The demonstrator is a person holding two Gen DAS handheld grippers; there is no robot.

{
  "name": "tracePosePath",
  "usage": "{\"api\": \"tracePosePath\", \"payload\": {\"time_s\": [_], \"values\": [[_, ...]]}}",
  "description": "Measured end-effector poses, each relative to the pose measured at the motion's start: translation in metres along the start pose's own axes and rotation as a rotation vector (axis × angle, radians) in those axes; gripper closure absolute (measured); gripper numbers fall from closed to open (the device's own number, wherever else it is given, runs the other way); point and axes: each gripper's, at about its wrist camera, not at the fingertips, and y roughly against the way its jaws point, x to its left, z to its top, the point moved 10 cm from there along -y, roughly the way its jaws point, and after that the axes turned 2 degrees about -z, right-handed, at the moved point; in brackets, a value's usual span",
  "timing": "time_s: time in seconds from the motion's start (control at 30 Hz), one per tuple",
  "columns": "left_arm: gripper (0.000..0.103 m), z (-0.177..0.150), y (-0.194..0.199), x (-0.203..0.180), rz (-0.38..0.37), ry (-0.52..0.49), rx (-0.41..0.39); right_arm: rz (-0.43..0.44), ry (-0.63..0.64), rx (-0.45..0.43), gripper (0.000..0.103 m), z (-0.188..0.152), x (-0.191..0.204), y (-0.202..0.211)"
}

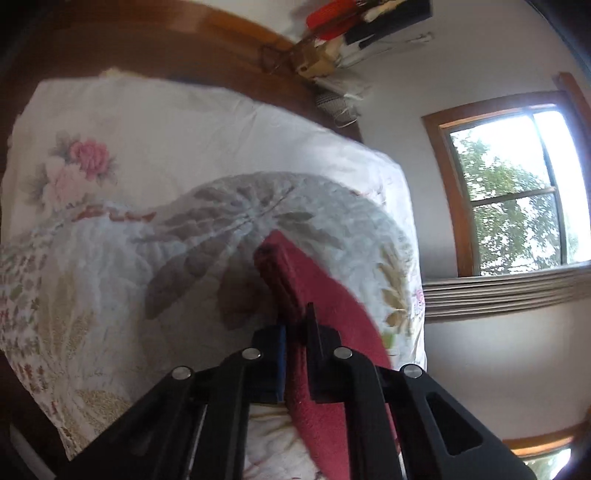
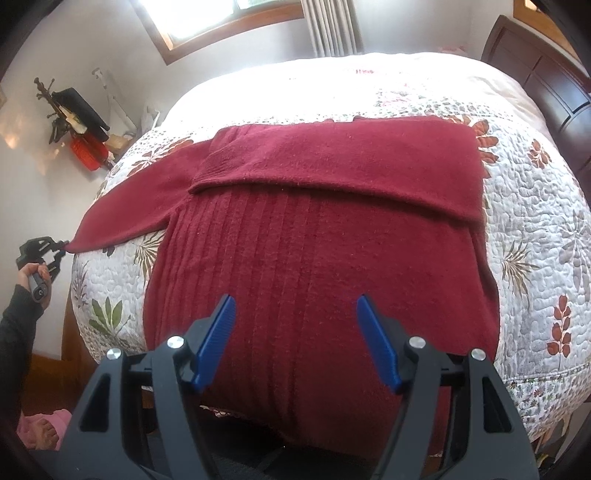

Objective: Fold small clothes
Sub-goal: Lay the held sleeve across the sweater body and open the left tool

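My right gripper (image 2: 295,325) hangs over the lower body of the red sweater (image 2: 314,266), blue pads (image 2: 218,339) spread wide, nothing between them. The fingertips sit above the ribbed front, not touching as far as I can tell.

The sweater lies flat on the quilt (image 2: 546,229), which is white with leaf prints in rust, grey and green and covers the bed. One sleeve is already folded across the chest, forming a band (image 2: 351,158) running from near the collar to the right edge of the garment. The other sleeve (image 2: 125,206) stretches out to the left, toward the edge of the bed.

My left gripper (image 2: 61,249) is at the end of that sleeve, with the cuff at its tips. In the right wrist view it is small at the left edge, with my hand (image 2: 35,275) on its handle and a dark sleeve cuff (image 2: 18,314) below. In the left wrist view the left gripper (image 1: 295,332) is pressed together on the red cuff (image 1: 291,266). The fabric runs between the black fingers and drapes down past them. That view is blurred.

Behind the cuff the left view shows the quilt (image 1: 110,258) and a white sheet with a pink rose print (image 1: 88,155). A wood-framed window (image 1: 517,199) with trees outside sits to the right, and a dark wooden headboard (image 1: 221,48) is at the top. In the right view, a coat rack (image 2: 74,122) with dark and red items stands by the wall at left. A curtain (image 2: 332,26) hangs at the top centre.
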Motion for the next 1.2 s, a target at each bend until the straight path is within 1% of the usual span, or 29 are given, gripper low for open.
{"api": "tracePosePath", "payload": {"time_s": [0.07,0.17,0.2,0.23,0.27,0.3,0.33,0.4,0.47,0.5,0.6,0.63,0.67,0.77,0.8,0.93,1.0,1.1,1.13,1.2], "values": [[0.095,-0.001,0.011,-0.024,-0.031,-0.054,-0.019,0.003,-0.009,-0.008,0.035,0.001,-0.003,0.002],[0.095,-0.014,0.037,-0.083,-0.121,-0.169,-0.036,0.010,-0.023,-0.010,0.035,0.001,-0.007,0.003],[0.095,-0.025,0.047,-0.112,-0.158,-0.233,-0.036,0.014,-0.030,-0.011,0.035,0.001,-0.009,0.003],[0.095,-0.033,0.054,-0.131,-0.182,-0.273,-0.034,0.020,-0.039,-0.010,0.035,0.000,-0.011,0.003],[0.095,-0.046,0.062,-0.158,-0.217,-0.331,-0.028,0.026,-0.048,-0.009,0.035,-0.001,-0.012,0.004],[0.095,-0.062,0.069,-0.184,-0.249,-0.389,-0.019,0.034,-0.063,-0.010,0.035,-0.002,-0.016,0.004],[0.095,-0.075,0.074,-0.202,-0.271,-0.428,-0.010,0.038,-0.072,-0.011,0.035,-0.002,-0.017,0.005],[0.095,-0.116,0.081,-0.247,-0.329,-0.531,0.029,0.051,-0.101,-0.014,0.035,-0.003,-0.023,0.007],[0.095,-0.152,0.082,-0.278,-0.358,-0.618,0.061,0.064,-0.137,-0.022,0.035,-0.004,-0.032,0.011],[0.095,-0.180,0.079,-0.295,-0.380,-0.668,0.093,0.068,-0.152,-0.026,0.035,-0.005,-0.036,0.013],[0.095,-0.248,0.061,-0.322,-0.392,-0.789,0.167,0.072,-0.202,-0.039,0.035,-0.007,-0.054,0.021],[0.095,-0.266,0.053,-0.325,-0.395,-0.807,0.198,0.070,-0.217,-0.042,0.035,-0.009,-0.060,0.023],[0.095,-0.292,0.042,-0.329,-0.395,-0.827,0.241,0.067,-0.231,-0.047,0.035,-0.011,-0.066,0.026],[0.095,-0.359,0.006,-0.327,-0.361,-0.906,0.338,0.044,-0.266,-0.059,0.035,-0.019,-0.089,0.035],[0.095,-0.383,-0.007,-0.323,-0.345,-0.931,0.381,0.039,-0.274,-0.060,0.035,-0.022,-0.095,0.036],[0.095,-0.465,-0.051,-0.300,-0.277,-0.996,0.525,0.021,-0.316,-0.064,0.035,-0.033,-0.119,0.044],[0.095,-0.503,-0.068,-0.285,-0.239,-1.047,0.581,0.011,-0.331,-0.069,0.035,-0.038,-0.130,0.049],[0.095,-0.544,-0.084,-0.265,-0.199,-1.112,0.626,0.023,-0.356,-0.066,0.035,-0.041,-0.141,0.051],[0.095,-0.557,-0.088,-0.258,-0.183,-1.133,0.641,0.039,-0.366,-0.065,0.035,-0.040,-0.143,0.051],[0.095,-0.573,-0.093,-0.249,-0.156,-1.177,0.650,0.096,-0.387,-0.060,0.035,-0.033,-0.145,0.051]]}}
